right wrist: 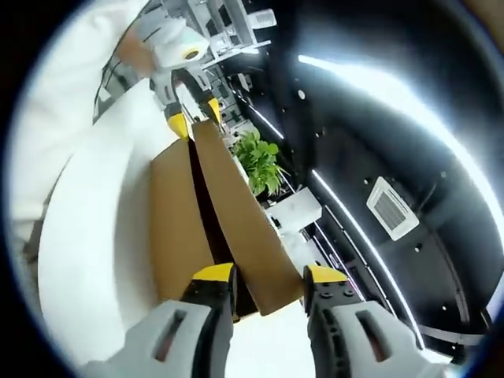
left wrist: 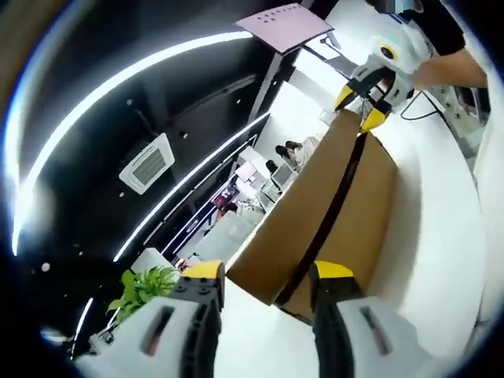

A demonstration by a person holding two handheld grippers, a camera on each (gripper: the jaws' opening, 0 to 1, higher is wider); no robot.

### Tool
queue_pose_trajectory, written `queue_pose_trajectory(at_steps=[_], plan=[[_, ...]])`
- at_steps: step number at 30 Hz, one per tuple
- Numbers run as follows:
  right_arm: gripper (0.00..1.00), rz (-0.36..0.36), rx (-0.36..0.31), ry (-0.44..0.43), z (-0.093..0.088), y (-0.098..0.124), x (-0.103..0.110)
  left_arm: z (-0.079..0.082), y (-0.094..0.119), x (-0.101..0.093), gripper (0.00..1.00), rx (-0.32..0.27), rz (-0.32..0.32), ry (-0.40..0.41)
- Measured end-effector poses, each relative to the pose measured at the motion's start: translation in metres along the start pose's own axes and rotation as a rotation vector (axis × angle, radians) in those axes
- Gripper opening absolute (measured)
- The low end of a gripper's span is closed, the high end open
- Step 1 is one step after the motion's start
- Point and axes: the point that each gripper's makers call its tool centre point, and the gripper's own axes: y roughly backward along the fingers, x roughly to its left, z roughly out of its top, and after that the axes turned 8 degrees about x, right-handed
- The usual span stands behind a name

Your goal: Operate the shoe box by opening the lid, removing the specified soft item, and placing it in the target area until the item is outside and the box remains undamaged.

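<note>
A brown cardboard shoe box (left wrist: pixel 370 213) lies on a white table (left wrist: pixel 441 260). Its lid (left wrist: pixel 299 213) is tilted up, with a dark gap between it and the box. My left gripper (left wrist: pixel 269 272) holds the lid's near end between its yellow-tipped jaws. At the far end, my right gripper (left wrist: pixel 360 108) clamps the other end, with a person's hand behind it. In the right gripper view the lid (right wrist: pixel 236 213) runs away from my right gripper (right wrist: pixel 269 274) to my left gripper (right wrist: pixel 196 118). The box body (right wrist: pixel 173 228) sits to the left. What is inside the box is hidden.
A green potted plant (right wrist: pixel 260 161) (left wrist: pixel 142 287) stands beyond the box. A dark ceiling with light strips and a vent (left wrist: pixel 147 163) shows behind. Desks and seated people (left wrist: pixel 287 150) are farther off. The white table (right wrist: pixel 94 260) spreads around the box.
</note>
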Motion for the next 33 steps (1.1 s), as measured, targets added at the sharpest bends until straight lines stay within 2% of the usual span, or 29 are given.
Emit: queue_pose_trajectory(at_steps=[4,7,11,12,16,20,22,27,33], plan=[[0.35,-0.022,-0.002,-0.024,-0.001,0.0,-0.003,0.001,0.0,0.003,0.43,-0.002,0.018,0.004],[0.4,-0.066,0.007,-0.165,-0.007,0.001,-0.008,0.005,-0.001,0.004,0.44,-0.007,0.017,0.04],[0.41,-0.081,0.012,-0.315,-0.013,0.001,-0.008,0.008,-0.002,0.005,0.44,-0.023,0.001,0.184],[0.41,-0.087,0.008,-0.326,-0.013,0.001,-0.01,0.007,-0.004,0.006,0.46,-0.018,-0.003,0.244],[0.4,-0.073,0.023,-0.348,-0.012,0.001,-0.009,0.01,-0.005,0.003,0.52,-0.032,-0.033,0.305],[0.39,-0.076,0.025,-0.396,-0.014,-0.001,-0.009,0.014,-0.004,0.003,0.51,-0.032,-0.024,0.282],[0.39,-0.062,0.042,-0.484,-0.02,-0.001,-0.006,0.013,-0.003,0.001,0.52,-0.031,-0.021,0.285],[0.38,-0.08,0.042,-0.503,-0.016,-0.002,-0.005,0.014,-0.003,-0.001,0.55,-0.034,-0.026,0.262],[0.38,-0.103,0.063,-0.513,-0.015,-0.004,-0.007,0.017,-0.002,-0.002,0.58,-0.05,-0.041,0.274]])
